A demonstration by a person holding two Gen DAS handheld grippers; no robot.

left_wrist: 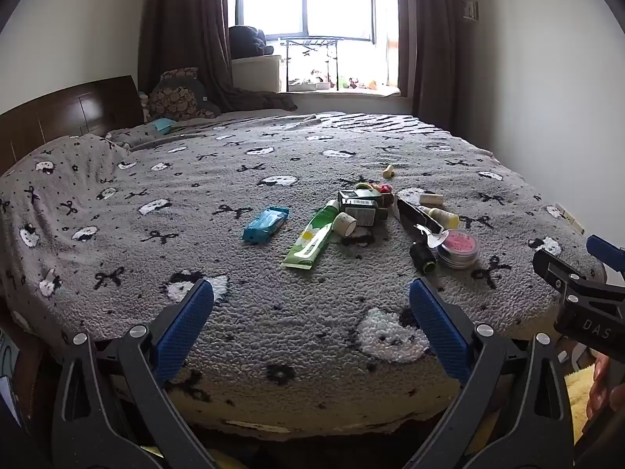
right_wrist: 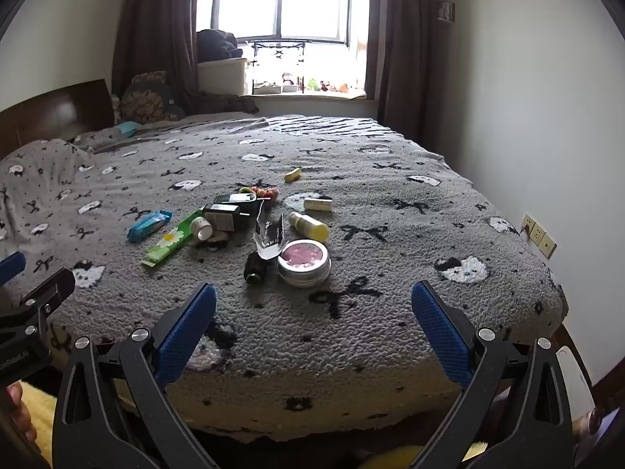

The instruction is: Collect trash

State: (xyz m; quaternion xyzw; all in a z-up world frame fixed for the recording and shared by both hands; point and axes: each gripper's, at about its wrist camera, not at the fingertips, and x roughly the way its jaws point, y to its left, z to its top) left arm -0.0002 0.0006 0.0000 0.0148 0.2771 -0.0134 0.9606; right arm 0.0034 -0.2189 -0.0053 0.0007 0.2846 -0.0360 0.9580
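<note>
Both grippers hang at the foot of the bed [right_wrist: 390, 203], jaws spread wide and holding nothing: the left gripper [left_wrist: 311, 318] and the right gripper [right_wrist: 313, 322]. The trash lies in a loose cluster on the fuzzy grey blanket, and the round tin [right_wrist: 304, 262] serves as the landmark.

The tin is metal with a pink top, probably rigid and smooth-walled, so it likely needs a grip across its rim and could slip. Touching it on the left is a small black cylinder [right_wrist: 255, 267], lying on its side and liable to roll; pinching across its body looks safest. Just behind the tin sits a torn black and white wrapper [right_wrist: 269, 232], thin and light, which should crush easily wherever it is taken. Behind and to the right lies a yellow bottle [right_wrist: 309, 226], round-bodied plastic, best taken across its middle. Further left of the tin is a flat green tube [right_wrist: 172, 243] with a daisy print, soft and bendable, so the middle of its width suits. Beyond that is a blue packet [right_wrist: 149, 226], crinkly and light. Behind the tin to the left, dark boxes [right_wrist: 226, 213] offer stiff flat card sides that should be easy to clamp.

The deep pile means the fingers probably must press into the blanket to get under flat pieces
</note>
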